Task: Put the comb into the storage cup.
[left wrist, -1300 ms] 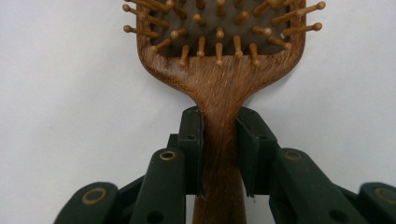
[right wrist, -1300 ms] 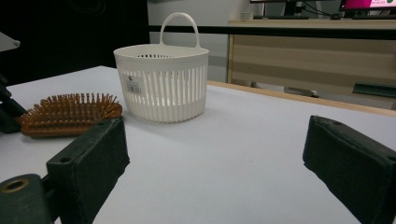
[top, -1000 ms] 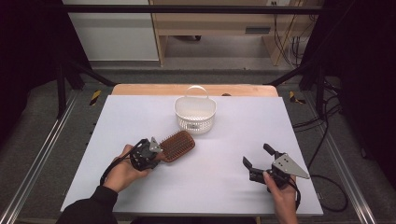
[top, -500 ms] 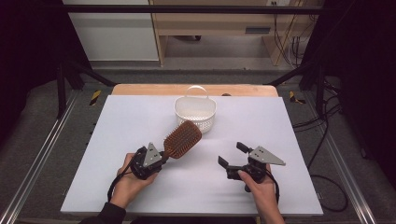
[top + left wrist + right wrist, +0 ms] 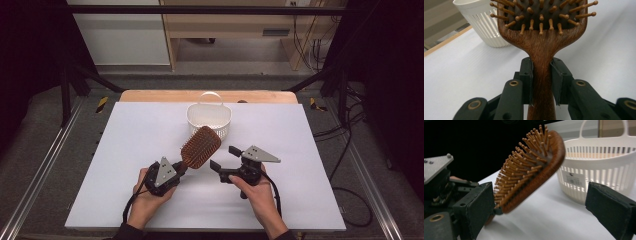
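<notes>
We see a hairbrush [image 5: 541, 50] of dark, grained, lightly glossy wood with wooden pins, a white slatted plastic basket [image 5: 209, 117], matt black gripper jaws, and a smooth matt white table [image 5: 125, 150].

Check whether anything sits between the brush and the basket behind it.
Nothing visible does. The brush, clamped by its handle in the left gripper, is lifted just in front of the basket, with bare table between. The open right gripper is off to the brush's side, not in that path.

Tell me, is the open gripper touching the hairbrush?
Apart. In the high view, white table shows between the right gripper and the hairbrush; its jaws have just been closing, nothing between them.
</notes>
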The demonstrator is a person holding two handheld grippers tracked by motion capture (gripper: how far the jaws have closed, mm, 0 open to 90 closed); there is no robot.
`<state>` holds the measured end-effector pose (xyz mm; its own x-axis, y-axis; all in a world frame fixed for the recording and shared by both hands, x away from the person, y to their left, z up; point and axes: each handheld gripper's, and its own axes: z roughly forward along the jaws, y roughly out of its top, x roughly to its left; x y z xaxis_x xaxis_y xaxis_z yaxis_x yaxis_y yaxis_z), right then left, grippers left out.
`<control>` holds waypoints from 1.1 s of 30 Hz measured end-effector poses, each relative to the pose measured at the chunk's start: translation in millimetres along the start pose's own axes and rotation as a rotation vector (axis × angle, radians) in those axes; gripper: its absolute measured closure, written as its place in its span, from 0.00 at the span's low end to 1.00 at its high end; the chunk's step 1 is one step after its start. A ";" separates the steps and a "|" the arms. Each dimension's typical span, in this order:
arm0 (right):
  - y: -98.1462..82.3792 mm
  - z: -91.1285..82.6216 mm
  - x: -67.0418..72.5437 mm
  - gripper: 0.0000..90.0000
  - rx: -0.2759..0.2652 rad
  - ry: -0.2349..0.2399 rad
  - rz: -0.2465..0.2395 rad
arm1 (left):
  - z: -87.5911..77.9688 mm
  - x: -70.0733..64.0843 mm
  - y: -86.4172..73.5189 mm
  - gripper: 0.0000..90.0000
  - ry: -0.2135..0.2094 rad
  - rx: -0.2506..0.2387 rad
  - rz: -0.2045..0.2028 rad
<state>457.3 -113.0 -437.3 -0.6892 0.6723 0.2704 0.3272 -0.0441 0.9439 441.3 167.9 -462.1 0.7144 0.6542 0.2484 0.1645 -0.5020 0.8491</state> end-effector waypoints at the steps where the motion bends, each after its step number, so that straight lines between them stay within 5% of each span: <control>1: 1.1 3.1 1.3 0.11 -0.002 0.008 0.009 | 0.0 0.0 0.0 0.80 0.000 0.000 0.000; 11: 8.4 18.6 15.3 0.19 -0.006 0.062 0.047 | -5.3 -10.6 0.5 0.80 0.015 -0.053 0.017; 33: 20.4 24.7 12.0 0.33 -0.026 0.097 0.138 | -6.2 -16.2 1.3 0.80 0.024 -0.077 0.038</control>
<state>471.7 -87.6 -419.5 -0.6987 0.5840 0.4133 0.4070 -0.1506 0.9009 425.7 160.1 -462.1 0.7023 0.6493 0.2919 0.0842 -0.4828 0.8717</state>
